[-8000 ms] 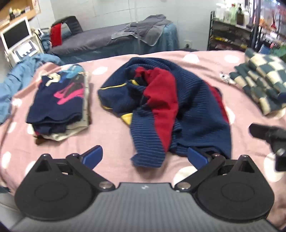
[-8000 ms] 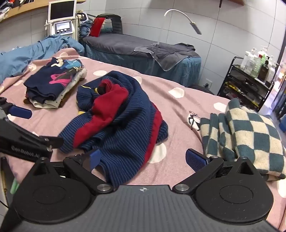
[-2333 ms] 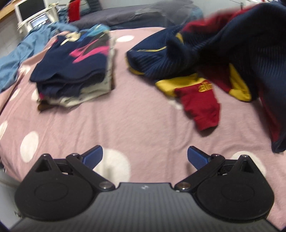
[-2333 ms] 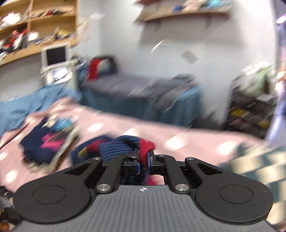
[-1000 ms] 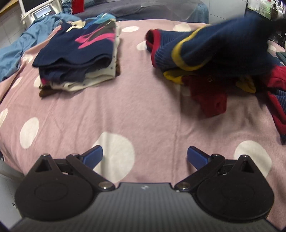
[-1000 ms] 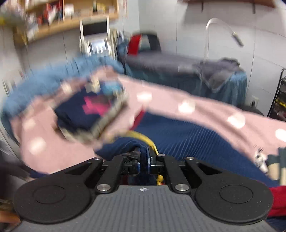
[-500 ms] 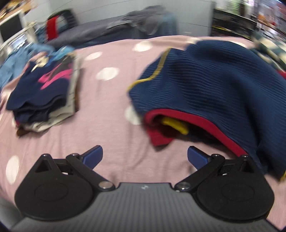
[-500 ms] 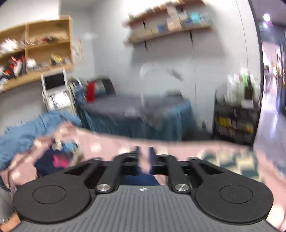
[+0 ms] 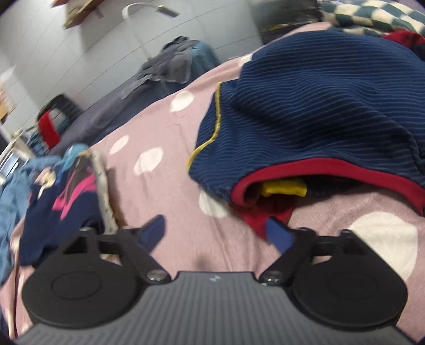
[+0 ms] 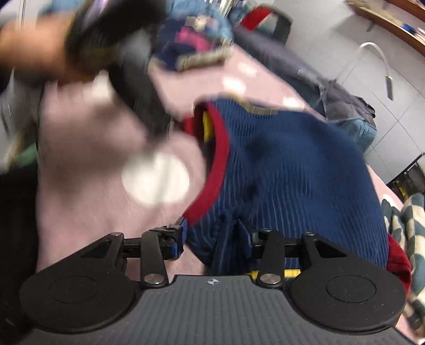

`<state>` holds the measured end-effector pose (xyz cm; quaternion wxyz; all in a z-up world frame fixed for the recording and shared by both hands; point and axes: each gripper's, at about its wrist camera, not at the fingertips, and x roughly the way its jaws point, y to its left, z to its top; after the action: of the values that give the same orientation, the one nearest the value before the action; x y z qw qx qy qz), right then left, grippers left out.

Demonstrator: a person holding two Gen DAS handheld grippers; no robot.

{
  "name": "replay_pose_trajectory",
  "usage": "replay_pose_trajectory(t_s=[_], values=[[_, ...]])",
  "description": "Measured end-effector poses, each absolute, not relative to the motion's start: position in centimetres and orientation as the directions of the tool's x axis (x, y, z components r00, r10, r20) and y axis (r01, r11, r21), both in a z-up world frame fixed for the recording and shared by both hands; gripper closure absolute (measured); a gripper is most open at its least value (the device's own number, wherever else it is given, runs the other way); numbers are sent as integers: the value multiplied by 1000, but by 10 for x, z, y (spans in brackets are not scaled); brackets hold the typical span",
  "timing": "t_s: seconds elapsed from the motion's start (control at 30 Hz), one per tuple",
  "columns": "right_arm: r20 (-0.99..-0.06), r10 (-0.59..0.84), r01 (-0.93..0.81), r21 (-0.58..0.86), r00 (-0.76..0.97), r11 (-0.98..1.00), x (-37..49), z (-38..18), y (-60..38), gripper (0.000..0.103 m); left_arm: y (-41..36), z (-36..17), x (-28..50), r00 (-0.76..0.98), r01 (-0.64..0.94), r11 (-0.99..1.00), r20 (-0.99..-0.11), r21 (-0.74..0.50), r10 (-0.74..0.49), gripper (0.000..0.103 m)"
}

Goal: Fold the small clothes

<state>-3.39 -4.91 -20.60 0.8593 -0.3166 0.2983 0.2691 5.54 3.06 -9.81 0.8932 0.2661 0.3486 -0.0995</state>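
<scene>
A navy striped sweater (image 9: 313, 111) with a red hem and yellow trim lies spread on the pink dotted bedspread (image 9: 164, 191). My left gripper (image 9: 215, 233) is open, low over the bedspread just before the sweater's red hem, its right finger near the red cloth. In the right wrist view the sweater (image 10: 287, 169) lies under my right gripper (image 10: 212, 238), whose jaws stand apart with a fold of navy cloth between them. The left gripper and the hand holding it (image 10: 111, 53) show blurred at upper left.
A stack of folded clothes (image 9: 66, 191) lies at the left of the bed. A green-and-cream checked blanket (image 9: 372, 16) lies beyond the sweater; it also shows in the right wrist view (image 10: 409, 225). A grey treatment bed (image 9: 148, 90) stands behind.
The sweater has been laid flat on the bed. My right gripper came down from up in the air and its jaws have opened. My left gripper has moved closer to the red hem.
</scene>
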Motion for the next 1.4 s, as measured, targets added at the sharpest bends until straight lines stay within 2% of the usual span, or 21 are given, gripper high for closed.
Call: replay_pose_trajectory(t_s=[0.03,0.07,0.1,0.13,0.23,0.33,0.53,0.6,0.63,0.7,0.87,1.0,1.07,1.17,1.33,1.4], values=[[-684,272,-648,-380,677,660,-32,-206,-51,32,32,-99,59,730,413,820,-683,397,-37,38],[-683,273,-635,-357,678,685,-31,-204,-55,55,32,-102,62,720,448,804,-691,391,-65,45],[-674,255,-600,-344,693,722,-30,-200,-62,86,30,-104,65,707,480,787,-702,388,-86,48],[-660,242,-566,-332,711,755,-28,-195,-69,87,29,-105,70,700,506,769,-706,391,-102,52],[-593,238,-448,-235,769,863,-22,-167,-97,88,27,-100,81,709,516,761,-694,392,-124,53],[-527,208,-356,-197,824,913,-19,-137,-123,89,25,-89,89,706,593,708,-670,383,-229,52],[-487,177,-293,-172,855,940,-13,-117,-140,89,-12,-98,120,642,700,618,-694,358,-326,52],[-481,171,-288,-180,860,941,-17,-117,-136,88,-21,-104,129,608,717,623,-719,313,-338,69],[-477,168,-282,-179,863,942,-18,-117,-136,88,-23,-107,136,575,725,634,-744,270,-341,84],[-478,162,-272,-171,863,947,-18,-122,-137,88,-15,-105,144,538,711,682,-756,170,-372,90],[-390,175,-250,-151,904,956,-46,-99,-149,89,35,-66,123,602,646,762,-637,35,-481,95],[-243,225,-273,-187,944,944,-72,-50,-145,89,76,-4,84,703,598,801,-467,-19,-536,95],[-160,255,-285,-210,954,935,-86,-20,-143,89,88,31,62,745,588,809,-385,-7,-545,95],[-48,342,-346,-162,938,924,-103,34,-151,89,104,93,27,804,565,824,-250,36,-540,95],[191,407,-368,-209,893,906,-144,116,-167,89,121,201,-43,834,545,821,-7,172,-552,95],[250,427,-385,-201,869,901,-154,139,-176,89,117,228,-69,836,525,823,51,217,-547,95]])
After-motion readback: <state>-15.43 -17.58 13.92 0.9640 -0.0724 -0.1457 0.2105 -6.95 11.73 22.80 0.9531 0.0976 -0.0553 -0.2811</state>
